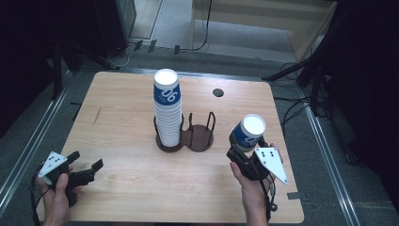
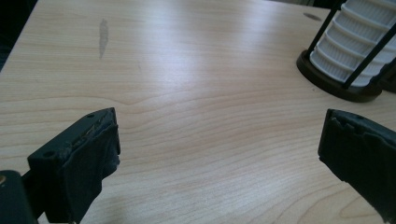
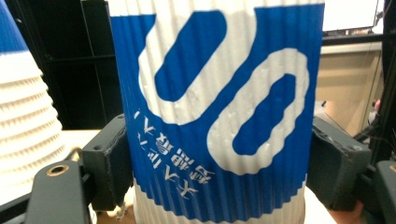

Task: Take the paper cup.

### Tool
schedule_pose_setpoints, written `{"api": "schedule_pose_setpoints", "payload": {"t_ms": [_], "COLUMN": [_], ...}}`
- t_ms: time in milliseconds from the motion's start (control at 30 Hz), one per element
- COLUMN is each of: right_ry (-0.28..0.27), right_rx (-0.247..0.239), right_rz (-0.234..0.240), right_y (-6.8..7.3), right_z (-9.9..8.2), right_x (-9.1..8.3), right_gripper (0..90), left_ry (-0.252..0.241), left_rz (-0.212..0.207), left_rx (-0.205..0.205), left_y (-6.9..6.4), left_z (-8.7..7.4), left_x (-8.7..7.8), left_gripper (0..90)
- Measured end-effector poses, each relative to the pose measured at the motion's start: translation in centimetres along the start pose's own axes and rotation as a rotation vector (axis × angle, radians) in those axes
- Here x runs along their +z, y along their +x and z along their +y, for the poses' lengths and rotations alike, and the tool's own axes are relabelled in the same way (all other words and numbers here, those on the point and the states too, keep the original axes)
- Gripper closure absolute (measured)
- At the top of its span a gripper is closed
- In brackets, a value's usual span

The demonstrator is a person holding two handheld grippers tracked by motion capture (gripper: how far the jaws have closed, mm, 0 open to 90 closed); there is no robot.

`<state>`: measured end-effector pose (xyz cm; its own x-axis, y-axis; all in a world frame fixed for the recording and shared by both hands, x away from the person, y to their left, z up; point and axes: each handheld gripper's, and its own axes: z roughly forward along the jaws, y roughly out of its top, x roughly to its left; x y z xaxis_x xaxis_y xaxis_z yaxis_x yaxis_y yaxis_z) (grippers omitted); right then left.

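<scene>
The right claw (image 1: 243, 149) grips a single blue-and-white cup (image 1: 249, 132) upside down, its long axis roughly upright and leaning slightly, above the worktop (image 1: 122, 141) near the right edge, right of the dark two-ring holder (image 1: 197, 136). A tall cup stack (image 1: 167, 108) fills the holder's left ring. The left claw (image 1: 87, 165) hovers wide open and empty over bare wood by the near-left corner.

In the right gripper view, the picture's edges are cutting off the blue-and-white cup (image 3: 219, 112) at top and bottom. In the left gripper view, the edge is cropping the cup stack (image 2: 355, 44), and the small print on the cup is staying unreadable.
</scene>
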<state>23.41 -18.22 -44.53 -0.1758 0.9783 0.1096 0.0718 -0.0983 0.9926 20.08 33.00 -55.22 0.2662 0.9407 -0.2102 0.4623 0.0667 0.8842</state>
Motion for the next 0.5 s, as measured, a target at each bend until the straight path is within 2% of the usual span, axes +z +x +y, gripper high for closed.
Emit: {"api": "schedule_pose_setpoints", "payload": {"t_ms": [100,167,233,300,367,500], "right_ry": [0.025,0.048,0.045,0.050,0.055,0.076], "right_rx": [-0.008,-0.020,-0.022,-0.029,-0.025,-0.035], "right_rz": [-0.011,-0.019,-0.014,-0.008,0.002,0.016], "right_y": [-0.6,-0.8,-0.7,-0.5,-0.3,0.5], "right_z": [-1.1,-1.4,-1.6,-1.8,-2.1,-2.8], "right_x": [-0.2,-0.1,-0.3,-0.4,-0.4,-0.3], "right_gripper": [20.2,20.2,20.2,20.1,20.1,20.1], "left_ry": [0.012,0.000,-0.010,-0.019,-0.040,-0.065], "left_rz": [0.001,-0.022,-0.037,-0.052,-0.077,-0.131], "left_rx": [0.005,-0.010,-0.005,0.006,-0.005,0.035], "left_y": [-0.3,-0.7,-1.3,-2.0,-2.9,-5.0], "left_z": [0.3,0.8,1.6,2.5,3.3,4.3], "left_x": [0.1,0.0,-0.1,-0.1,-0.1,-0.2], "left_gripper": [0.0,0.0,0.0,0.0,0.0,0.0]}}
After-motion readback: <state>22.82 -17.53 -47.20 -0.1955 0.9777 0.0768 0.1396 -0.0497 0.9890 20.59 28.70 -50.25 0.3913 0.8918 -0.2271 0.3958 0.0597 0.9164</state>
